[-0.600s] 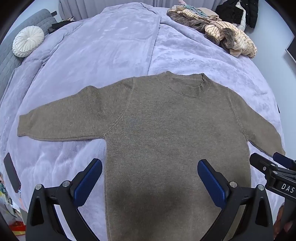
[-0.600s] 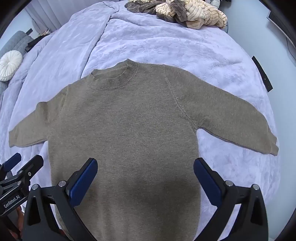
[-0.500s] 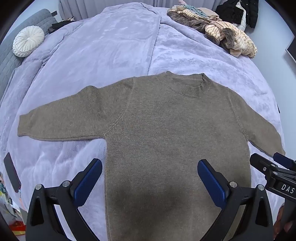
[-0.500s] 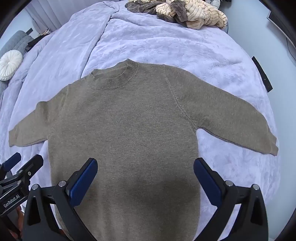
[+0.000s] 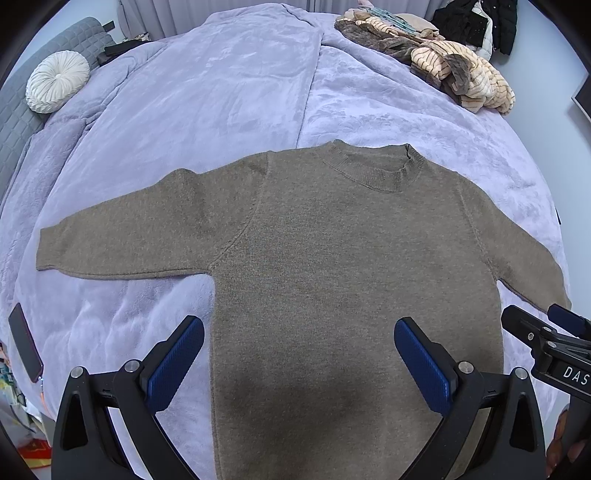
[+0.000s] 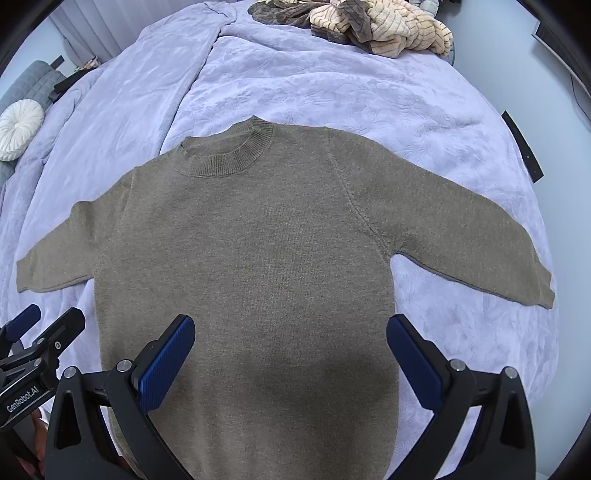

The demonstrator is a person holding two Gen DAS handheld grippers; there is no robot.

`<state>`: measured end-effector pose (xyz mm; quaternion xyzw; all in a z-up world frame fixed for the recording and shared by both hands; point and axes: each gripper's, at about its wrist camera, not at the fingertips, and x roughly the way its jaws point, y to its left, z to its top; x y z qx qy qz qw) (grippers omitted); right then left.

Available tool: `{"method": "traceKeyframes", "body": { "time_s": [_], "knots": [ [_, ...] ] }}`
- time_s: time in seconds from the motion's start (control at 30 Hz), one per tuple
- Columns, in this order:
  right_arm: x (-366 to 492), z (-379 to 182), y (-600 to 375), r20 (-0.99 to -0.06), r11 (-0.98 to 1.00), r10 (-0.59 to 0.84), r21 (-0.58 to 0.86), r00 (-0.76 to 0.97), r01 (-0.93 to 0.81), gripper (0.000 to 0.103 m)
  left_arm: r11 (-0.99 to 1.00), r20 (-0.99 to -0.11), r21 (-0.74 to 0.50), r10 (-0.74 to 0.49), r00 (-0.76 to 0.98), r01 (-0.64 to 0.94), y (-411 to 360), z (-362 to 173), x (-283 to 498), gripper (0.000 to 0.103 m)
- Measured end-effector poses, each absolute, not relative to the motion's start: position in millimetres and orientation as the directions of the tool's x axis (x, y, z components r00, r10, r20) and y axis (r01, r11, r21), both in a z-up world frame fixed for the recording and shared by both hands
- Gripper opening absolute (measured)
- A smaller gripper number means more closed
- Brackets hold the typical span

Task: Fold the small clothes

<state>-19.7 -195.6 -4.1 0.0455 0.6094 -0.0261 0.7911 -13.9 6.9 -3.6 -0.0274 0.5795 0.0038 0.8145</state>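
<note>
On the bed (image 5: 229,110), spread flat over the lilac cover, lies a small brown jumper (image 5: 332,258) — neck away from the cameras, both sleeves stretched out to the sides, hem nearest. Both tools hang above its lower half, pointing steeply down: the left tool (image 5: 299,354) and the right tool (image 6: 291,350) each stand released, jaws wide apart, with nothing between the blue pads and no pad touching the knit. So the laying-out looks finished and the folding itself is not yet begun; no sleeve or edge is turned in. The next move, as I judge it, calls for each tool to travel out to a sleeve (image 6: 480,251) or side edge, pinch only the top layers of wool and carry them in over the body. A heap of other clothes (image 6: 384,26) waits at the far end of the bed — well apart from the jumper
</note>
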Motion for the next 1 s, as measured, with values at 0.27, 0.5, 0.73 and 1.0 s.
{"method": "traceKeyframes", "body": {
  "time_s": [0.27, 0.5, 0.73, 1.0],
  "knots": [
    [-19.8, -5.2, -194.7, -0.967, 0.994, 0.015, 0.041, 0.253, 0.098, 0.103, 0.998, -0.946, -0.040, -0.024, 0.322, -0.042, 7.8, -5.8, -14.2, 0.103],
    [-14.3, -4.3, -192.6, -0.967, 0.994, 0.018, 0.044, 0.253, 0.098, 0.103, 0.998, -0.950, -0.039, -0.022, 0.312, -0.048, 7.8, -6.9, -12.9, 0.103],
    [-19.0, -9.2, -193.8, -0.967, 0.994, 0.018, 0.044, 0.252, 0.097, 0.103, 0.998, -0.951, -0.035, -0.017, 0.308, -0.053, 8.3, -8.6, -12.8, 0.103],
    [-17.2, -12.1, -192.0, -0.975, 0.992, 0.060, 0.083, 0.216, 0.098, 0.103, 0.998, -0.954, -0.036, -0.017, 0.299, -0.057, 10.0, -11.6, -11.9, 0.103]
  ]
}}
